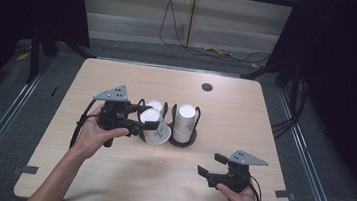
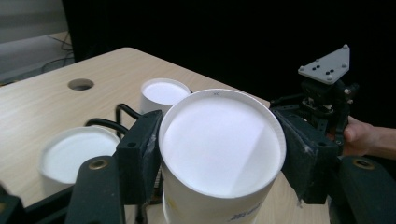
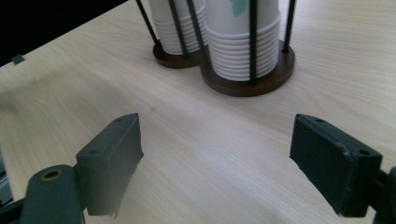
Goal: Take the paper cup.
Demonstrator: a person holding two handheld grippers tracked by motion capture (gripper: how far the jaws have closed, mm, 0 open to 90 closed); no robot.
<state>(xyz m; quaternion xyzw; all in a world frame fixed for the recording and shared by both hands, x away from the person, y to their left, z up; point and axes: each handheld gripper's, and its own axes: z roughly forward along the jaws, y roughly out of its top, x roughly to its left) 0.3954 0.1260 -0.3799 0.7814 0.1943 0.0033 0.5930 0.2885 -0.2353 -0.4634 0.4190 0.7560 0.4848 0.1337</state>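
Observation:
My left gripper (image 1: 148, 123) is shut on a white paper cup (image 1: 157, 130), held tilted just in front of the left cup stack (image 1: 155, 106). In the left gripper view the cup (image 2: 222, 144) turns its closed bottom to the camera, and both pads (image 2: 140, 154) press on its sides. A second stack of upturned cups (image 1: 185, 117) stands to the right in its own wire holder. Both stacks, the left (image 3: 175, 28) and the right (image 3: 240, 42), rest on dark round bases. My right gripper (image 1: 211, 165) is open near the table's front right, nothing between its jaws (image 3: 217, 158).
The wooden table (image 1: 108, 173) has a round cable hole (image 1: 207, 87) at the back. Beyond the held cup stand the two stack tops (image 2: 165, 92) (image 2: 74, 154) and the other hand's gripper (image 2: 322, 93). Dark curtains and floor cables surround the table.

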